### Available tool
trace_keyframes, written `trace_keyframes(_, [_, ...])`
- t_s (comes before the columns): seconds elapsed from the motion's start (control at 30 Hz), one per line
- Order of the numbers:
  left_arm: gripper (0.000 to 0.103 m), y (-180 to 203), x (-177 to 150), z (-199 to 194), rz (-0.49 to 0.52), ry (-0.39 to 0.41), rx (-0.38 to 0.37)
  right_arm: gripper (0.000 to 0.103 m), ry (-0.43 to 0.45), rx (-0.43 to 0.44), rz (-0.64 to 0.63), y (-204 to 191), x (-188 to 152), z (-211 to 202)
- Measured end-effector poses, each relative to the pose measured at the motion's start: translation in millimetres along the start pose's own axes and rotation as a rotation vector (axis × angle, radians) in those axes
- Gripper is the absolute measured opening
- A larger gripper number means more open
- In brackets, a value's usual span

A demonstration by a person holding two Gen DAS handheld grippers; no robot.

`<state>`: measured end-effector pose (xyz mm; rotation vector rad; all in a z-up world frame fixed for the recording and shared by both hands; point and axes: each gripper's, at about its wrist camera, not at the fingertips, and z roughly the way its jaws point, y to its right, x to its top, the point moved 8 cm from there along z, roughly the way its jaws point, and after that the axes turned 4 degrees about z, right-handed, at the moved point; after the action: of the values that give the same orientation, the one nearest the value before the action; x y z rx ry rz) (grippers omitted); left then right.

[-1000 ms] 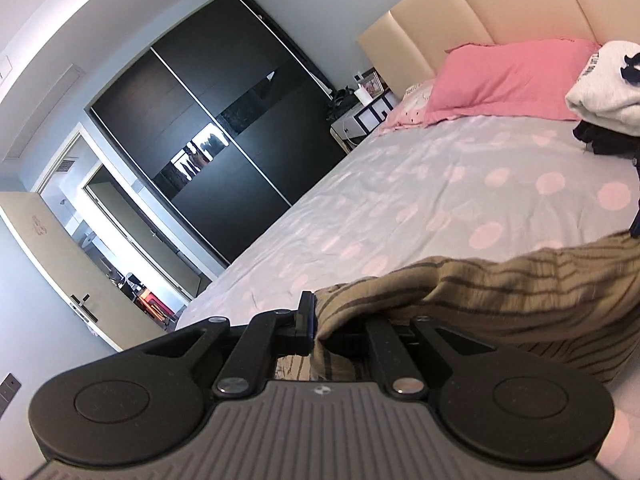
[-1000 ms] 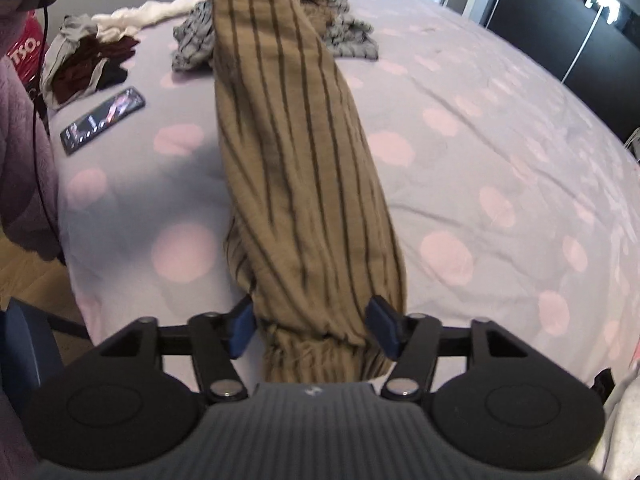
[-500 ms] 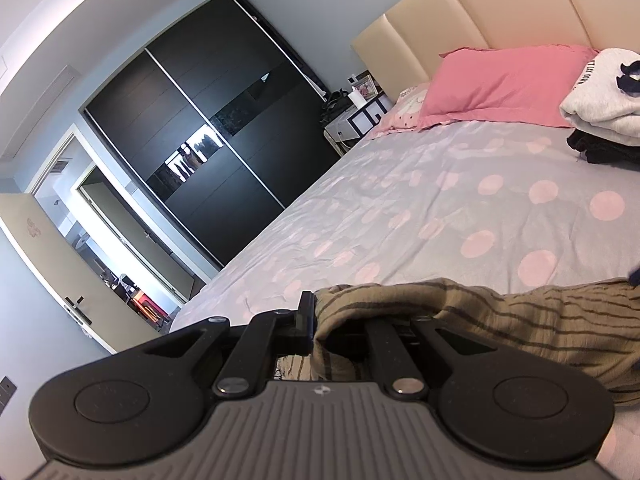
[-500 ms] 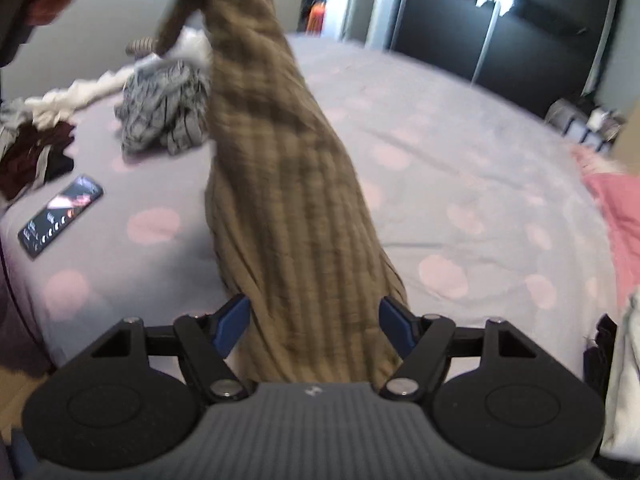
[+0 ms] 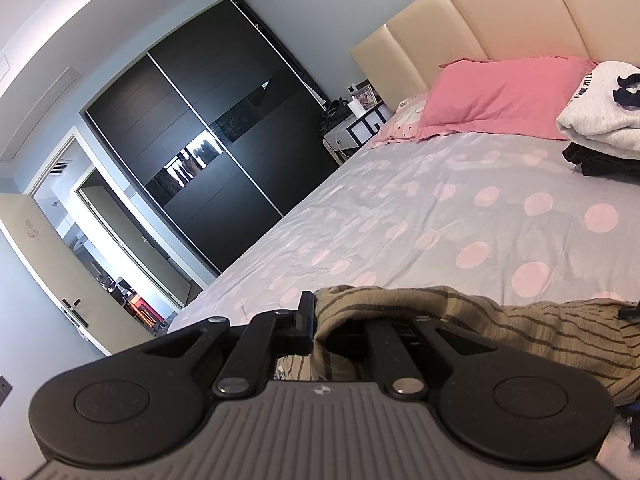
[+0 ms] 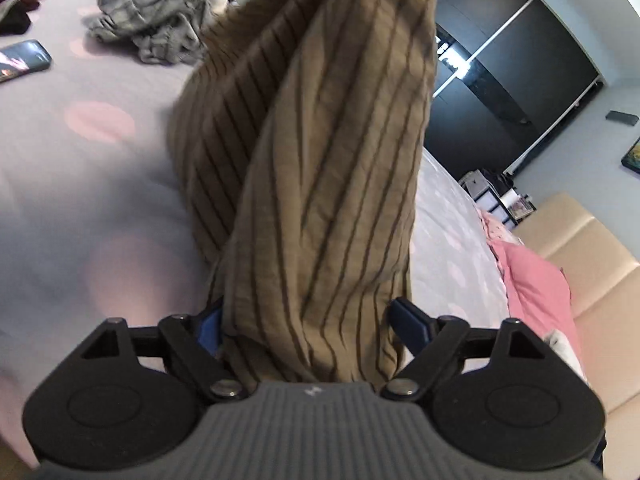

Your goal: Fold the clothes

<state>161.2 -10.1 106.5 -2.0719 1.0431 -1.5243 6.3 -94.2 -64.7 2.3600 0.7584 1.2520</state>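
Note:
A brown garment with dark stripes [image 5: 520, 332] stretches between my two grippers above the grey bedspread with pink dots [image 5: 400, 208]. My left gripper [image 5: 332, 328] is shut on one end of it, and the cloth folds over and hides the right finger. In the right wrist view the garment [image 6: 320, 160] rises steeply up and away from my right gripper [image 6: 310, 322]. Its jaws are opening, and the bunched cloth lies loose between the blue pads [image 6: 410, 322] and drapes over the gripper body.
A pink pillow [image 5: 504, 96] and a pile of folded clothes [image 5: 600, 120] lie by the beige headboard [image 5: 500, 20]. A phone [image 6: 20, 64], a crumpled grey garment [image 6: 156, 28] and other loose clothes lie at the bed's foot. A black wardrobe [image 5: 200, 152] stands alongside.
My right gripper's jaws have widened around the cloth, and its view has swung from the foot of the bed toward the wardrobe and headboard. The left gripper has kept its grip and place.

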Motion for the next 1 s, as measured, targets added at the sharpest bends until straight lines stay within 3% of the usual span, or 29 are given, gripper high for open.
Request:
trace_keyframes(0.1, [0.004,-3,-3,0,-0.001,-0.005,0.001,0.079,-0.024,0.009,0.022,7,-7,10])
trace_keyframes(0.17, [0.004,-4,-5,1,-0.005,-0.009,0.001,0.068,-0.024,0.018,0.023,10,-11,14])
trace_keyframes(0.2, [0.004,-4,-7,1,-0.006,-0.011,0.001,0.058,-0.030,0.020,0.020,12,-13,16])
trace_keyframes(0.23, [0.004,-4,-8,1,-0.006,-0.015,0.000,0.042,-0.039,0.029,0.021,14,-13,18])
trace_keyframes(0.33, [0.004,-3,-13,2,0.000,-0.024,0.001,0.021,-0.061,0.052,0.043,24,-13,23])
trace_keyframes(0.53, [0.004,-16,-28,0,-0.015,-0.050,0.033,0.014,-0.051,0.117,0.090,64,0,10])
trace_keyframes(0.67, [0.004,-35,-38,-11,-0.039,-0.058,0.070,0.013,0.002,0.171,0.084,114,22,-24])
trace_keyframes(0.83, [0.004,-58,-38,-34,-0.076,-0.038,0.115,0.013,0.086,0.190,0.094,178,70,-71])
trace_keyframes(1.0, [0.004,-64,-33,-24,-0.086,-0.053,0.117,0.013,0.092,0.167,0.049,205,96,-68])
